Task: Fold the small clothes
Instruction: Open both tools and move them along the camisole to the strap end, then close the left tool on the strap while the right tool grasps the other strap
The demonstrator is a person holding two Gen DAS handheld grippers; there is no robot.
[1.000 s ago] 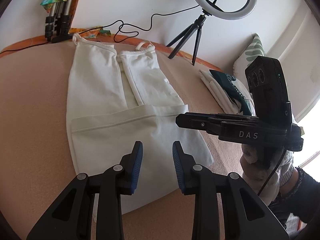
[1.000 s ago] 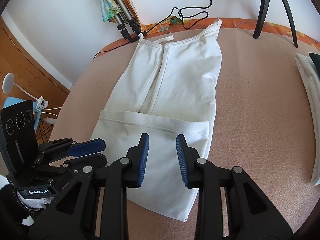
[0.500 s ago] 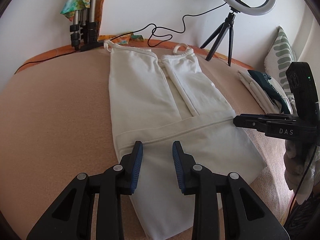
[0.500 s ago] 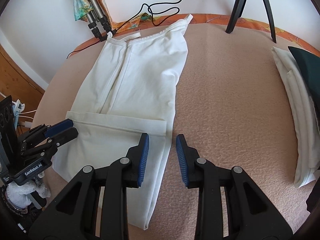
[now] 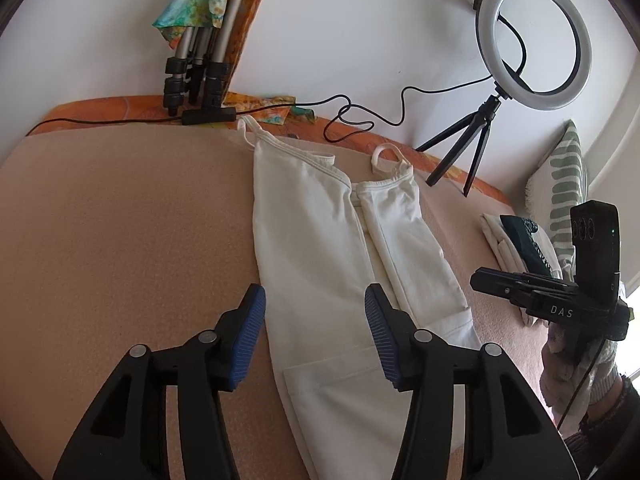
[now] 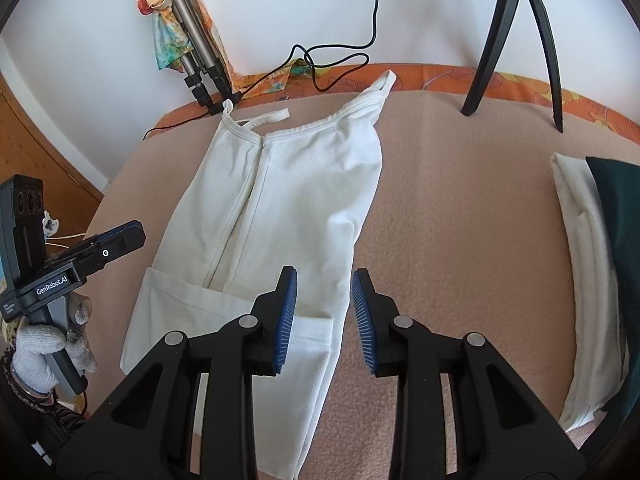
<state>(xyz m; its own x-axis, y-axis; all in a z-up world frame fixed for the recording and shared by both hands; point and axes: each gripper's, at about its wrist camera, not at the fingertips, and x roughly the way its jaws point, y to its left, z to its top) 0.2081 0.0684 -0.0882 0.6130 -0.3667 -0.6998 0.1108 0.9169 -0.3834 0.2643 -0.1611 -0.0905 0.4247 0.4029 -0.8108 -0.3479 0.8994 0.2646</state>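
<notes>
A white strappy top lies flat on the beige surface, its sides folded inward and its hem folded up over the lower part. My left gripper hovers over the top's left half. Its jaws are opening, and nothing is pressed between the blue pads. In the right wrist view the same top runs from the straps down to the folded hem. My right gripper hangs over the top's right edge with a narrow gap and nothing in it. Each gripper shows in the other's view, the right gripper and the left gripper.
A stack of folded clothes lies at the right, with a striped cushion behind it. A ring light on a small tripod stands at the back right. Folded tripod legs with a scarf and a black cable sit by the wall.
Both grippers have spread apart and moved up the top toward the straps, the left to its left side, the right to its right edge. The left jaws have widened.
</notes>
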